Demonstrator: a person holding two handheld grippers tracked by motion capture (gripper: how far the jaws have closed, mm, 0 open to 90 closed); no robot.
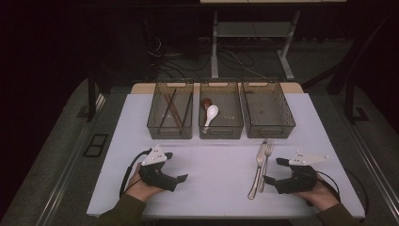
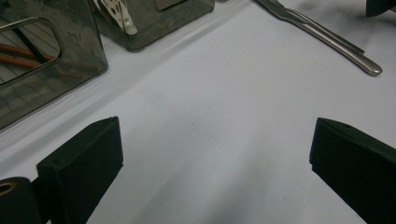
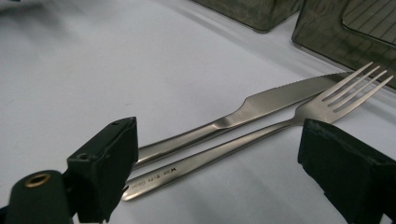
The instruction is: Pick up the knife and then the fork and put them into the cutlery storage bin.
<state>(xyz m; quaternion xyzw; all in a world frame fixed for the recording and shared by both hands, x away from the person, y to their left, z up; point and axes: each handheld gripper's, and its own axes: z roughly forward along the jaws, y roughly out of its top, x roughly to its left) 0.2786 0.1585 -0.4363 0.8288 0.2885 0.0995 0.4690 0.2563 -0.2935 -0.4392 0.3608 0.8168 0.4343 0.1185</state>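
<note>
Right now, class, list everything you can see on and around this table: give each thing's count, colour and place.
table: one, white top, centre of the high view
bins: three, smoky clear, in a row at the table's far edge
chopsticks: several, dark and brown, exact count unclear, in the left bin
spoons: two, one white and one brown, in the middle bin
knife: one, silver, on the table before the right bin
fork: one, silver, beside the knife
cables: several, dark, on the floor behind
left gripper: one, black, fingers open over bare table
right gripper: one, black, fingers open by the cutlery handles
</note>
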